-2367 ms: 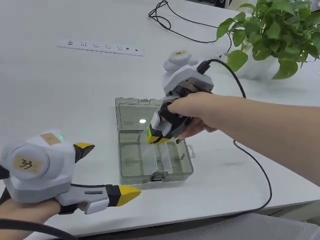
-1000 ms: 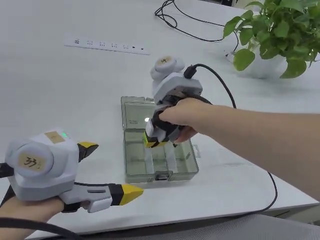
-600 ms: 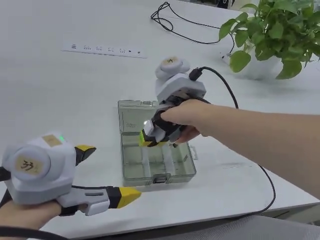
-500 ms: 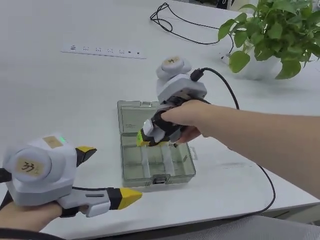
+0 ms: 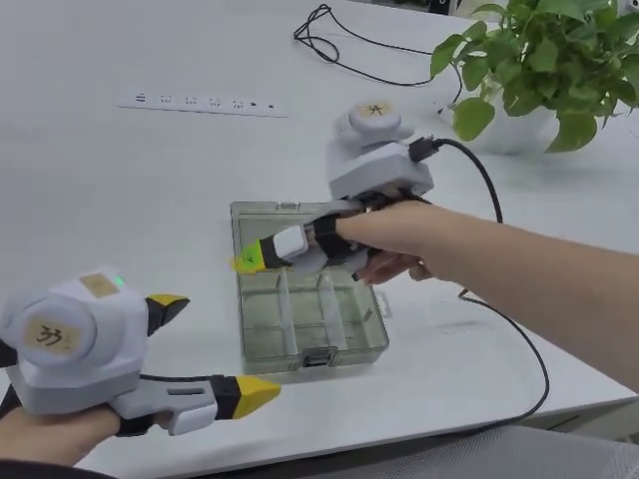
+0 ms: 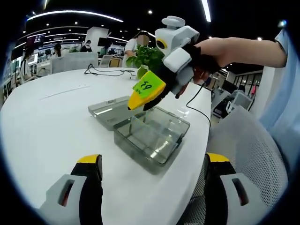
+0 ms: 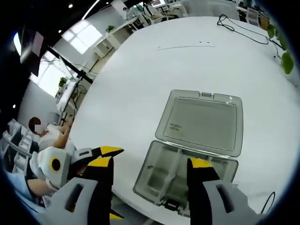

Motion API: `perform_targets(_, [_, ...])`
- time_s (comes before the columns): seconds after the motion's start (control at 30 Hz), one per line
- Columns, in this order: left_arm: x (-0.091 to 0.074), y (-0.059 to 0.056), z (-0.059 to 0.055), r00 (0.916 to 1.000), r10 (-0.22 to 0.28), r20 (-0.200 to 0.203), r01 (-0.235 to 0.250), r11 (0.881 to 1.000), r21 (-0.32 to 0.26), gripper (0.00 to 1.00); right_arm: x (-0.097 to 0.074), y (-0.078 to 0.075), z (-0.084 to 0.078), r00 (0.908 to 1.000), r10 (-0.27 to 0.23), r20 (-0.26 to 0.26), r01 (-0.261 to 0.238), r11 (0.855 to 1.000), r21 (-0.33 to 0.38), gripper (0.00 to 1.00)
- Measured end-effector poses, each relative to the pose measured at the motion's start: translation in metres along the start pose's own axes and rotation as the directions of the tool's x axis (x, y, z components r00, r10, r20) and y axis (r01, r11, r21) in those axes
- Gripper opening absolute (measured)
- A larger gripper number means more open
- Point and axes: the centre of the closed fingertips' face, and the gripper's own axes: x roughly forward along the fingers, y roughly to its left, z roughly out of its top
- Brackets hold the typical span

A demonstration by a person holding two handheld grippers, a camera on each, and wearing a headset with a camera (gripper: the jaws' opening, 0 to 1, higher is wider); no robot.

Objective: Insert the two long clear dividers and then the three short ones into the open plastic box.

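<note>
The open clear plastic box lies on the white table with its lid folded flat behind it. Two long clear dividers stand lengthwise inside the box, the second to the right of the first. My right gripper hovers level above the box's back left corner, open and holding nothing. Its own view looks down between its jaws onto the box and lid. My left gripper is open near the table's front edge, left of the box.
A white power strip lies at the far left. A potted plant stands at the back right, with black cables near it. The right gripper's cable loops over the table right of the box. The table's front edge is close below.
My right gripper has risen out of the box and swung from pointing down to pointing left above its back corner. The left gripper has stayed put.
</note>
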Motion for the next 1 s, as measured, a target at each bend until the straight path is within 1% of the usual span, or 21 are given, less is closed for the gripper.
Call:
perform_targets(0.03, [0.000,0.000,0.000,1.0000,0.000,0.001,0.000,1.000,0.000,0.92,0.000,0.003,0.005,0.9993,0.016,0.033,-0.015,0.999,-0.028,0.71])
perform_targets(0.07, [0.000,0.000,0.001,1.0000,0.001,0.002,-0.001,1.000,-0.001,0.92,-0.003,0.005,0.006,0.9987,0.010,0.049,-0.008,0.999,-0.039,0.73])
perform_targets(0.1, [0.000,0.000,0.001,1.0000,0.000,0.002,0.000,1.000,-0.003,0.92,-0.004,0.008,0.006,0.9979,0.016,0.063,-0.013,0.999,-0.045,0.77])
perform_targets(0.13, [0.000,0.001,0.002,1.0000,0.000,0.003,0.000,1.000,-0.003,0.92,-0.006,0.011,0.009,0.9949,0.019,0.099,-0.013,0.998,-0.062,0.82])
perform_targets(0.17, [0.000,0.001,0.003,1.0000,0.001,0.003,-0.001,1.000,-0.003,0.92,-0.007,0.013,0.007,0.9950,0.021,0.098,-0.015,0.998,-0.064,0.86])
perform_targets(0.2, [-0.001,0.002,0.003,1.0000,0.003,0.004,-0.003,1.000,-0.004,0.92,-0.008,0.014,0.008,0.9929,0.029,0.116,-0.019,0.997,-0.079,0.91])
perform_targets(0.23, [-0.001,0.002,0.003,1.0000,0.003,0.004,-0.003,1.000,-0.006,0.92,-0.008,0.013,0.006,0.9930,0.022,0.116,-0.013,0.997,-0.081,0.93])
perform_targets(0.33, [-0.001,0.003,0.004,1.0000,0.005,0.004,-0.005,1.000,-0.007,0.92,-0.008,0.010,0.008,0.9901,0.024,0.138,-0.011,0.996,-0.093,1.00])
perform_targets(0.37, [-0.001,0.004,0.004,1.0000,0.006,0.004,-0.006,1.000,-0.007,0.92,-0.008,0.010,0.010,0.9867,0.034,0.159,-0.018,0.995,-0.099,1.00])
perform_targets(0.43, [-0.001,0.004,0.004,1.0000,0.007,0.004,-0.007,1.000,-0.008,0.92,-0.007,0.008,0.011,0.9852,0.035,0.168,-0.019,0.995,-0.096,1.00])
perform_targets(0.47, [-0.002,0.004,0.005,0.9999,0.009,0.005,-0.009,1.000,-0.008,0.92,-0.009,0.006,0.012,0.9825,0.034,0.183,-0.016,0.995,-0.097,1.00])
perform_targets(0.5, [-0.002,0.004,0.005,0.9999,0.009,0.005,-0.009,1.000,-0.010,0.92,-0.009,0.006,0.012,0.9834,0.032,0.179,-0.016,0.995,-0.095,1.00])
perform_targets(0.53, [-0.003,0.005,0.006,0.9999,0.011,0.005,-0.011,1.000,-0.010,0.92,-0.011,0.006,0.011,0.9816,0.040,0.187,-0.022,0.995,-0.096,1.00])
perform_targets(0.6, [-0.003,0.005,0.006,0.9999,0.013,0.003,-0.013,1.000,-0.009,0.92,-0.012,0.005,0.011,0.9800,0.041,0.195,-0.023,0.995,-0.093,1.00])
perform_targets(0.63, [-0.003,0.005,0.007,0.9999,0.014,0.003,-0.014,1.000,-0.007,0.92,-0.013,0.004,0.013,0.9775,0.040,0.207,-0.020,0.995,-0.095,1.00])
perform_targets(0.73, [-0.004,0.004,0.008,0.9998,0.018,0.000,-0.018,1.000,-0.002,0.92,-0.019,0.004,0.014,0.9712,0.046,0.233,-0.022,0.994,-0.106,1.00])
perform_targets(0.8, [-0.004,0.004,0.009,0.9998,0.021,0.000,-0.021,1.000,-0.001,0.92,-0.024,0.005,0.015,0.9652,0.054,0.256,-0.024,0.993,-0.119,1.00])
perform_targets(0.83, [-0.004,0.004,0.010,0.9997,0.023,0.001,-0.023,1.000,-0.002,0.92,-0.025,0.002,0.014,0.9655,0.052,0.255,-0.021,0.992,-0.122,1.00])
perform_targets(0.87, [-0.004,0.004,0.011,0.9997,0.024,0.001,-0.024,1.000,-0.004,0.92,-0.027,0.002,0.015,0.9608,0.063,0.270,-0.025,0.990,-0.141,1.00])
perform_targets(0.9, [-0.004,0.004,0.012,0.9996,0.026,0.004,-0.026,1.000,-0.005,0.92,-0.032,0.000,0.015,0.9592,0.055,0.277,-0.016,0.990,-0.141,1.00])
perform_targets(1.0, [-0.004,0.003,0.013,0.9995,0.030,0.004,-0.030,1.000,-0.006,0.92,-0.040,-0.003,0.016,0.9542,0.057,0.294,-0.009,0.987,-0.161,1.00])
